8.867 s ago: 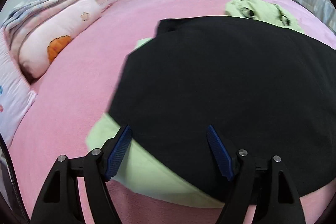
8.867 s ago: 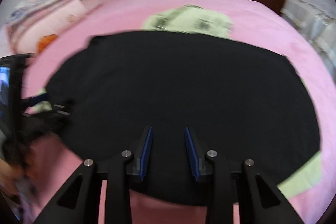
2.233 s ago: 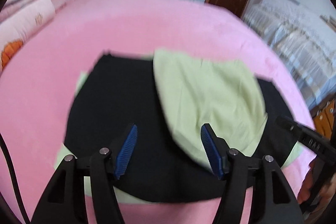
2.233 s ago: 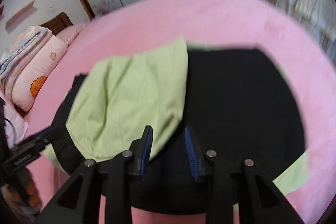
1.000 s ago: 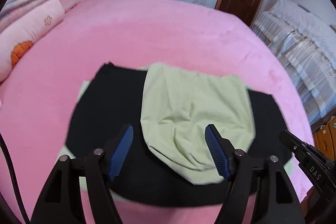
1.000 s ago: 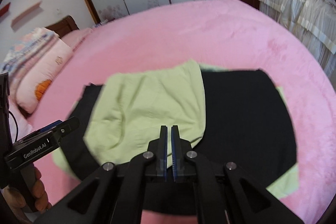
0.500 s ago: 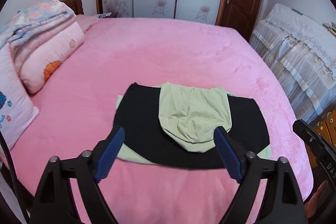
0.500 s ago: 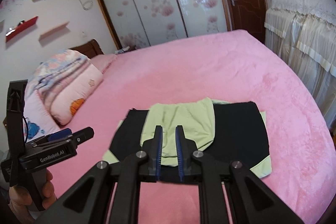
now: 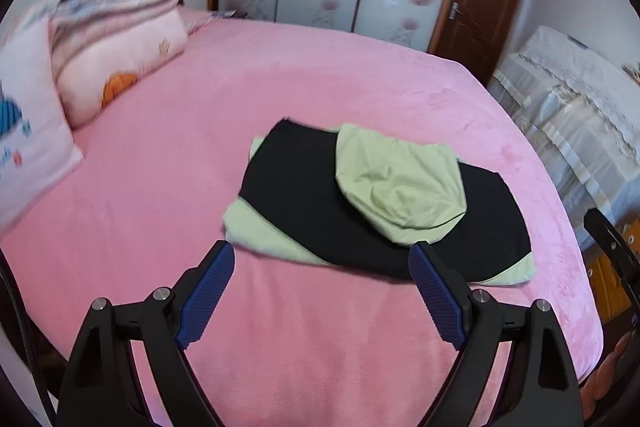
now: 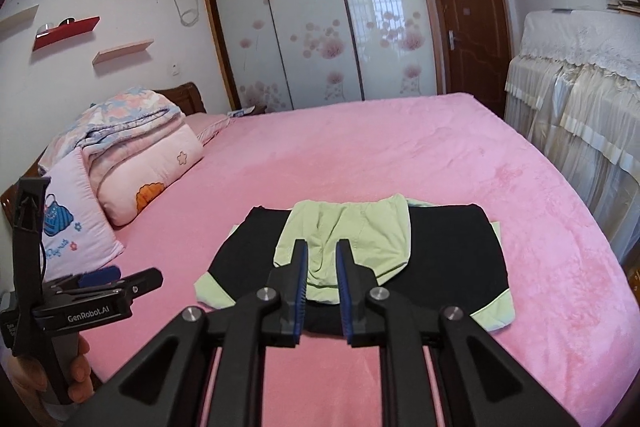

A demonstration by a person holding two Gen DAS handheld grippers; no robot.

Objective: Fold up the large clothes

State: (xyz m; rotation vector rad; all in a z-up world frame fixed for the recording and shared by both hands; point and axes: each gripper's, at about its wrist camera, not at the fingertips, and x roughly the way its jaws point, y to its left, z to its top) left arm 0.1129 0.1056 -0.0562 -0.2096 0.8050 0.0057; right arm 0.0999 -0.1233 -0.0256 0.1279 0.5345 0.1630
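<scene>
Pink bed (image 10: 360, 155) under a flowered wardrobe (image 10: 320, 27), quilt and pillows (image 10: 132, 155) stacked at the head. Near the foot edge, black-and-green garment (image 9: 376, 203) lying folded flat, green flap laid over the black, now seen far smaller and whole where a second ago filling both views: both tools pulled back and up, fold likely complete. Left gripper (image 9: 320, 291) spread wide, wider than a second ago, holding nothing. Right gripper (image 10: 322, 281) parted only a narrow slit, empty, clear of the cloth.
</scene>
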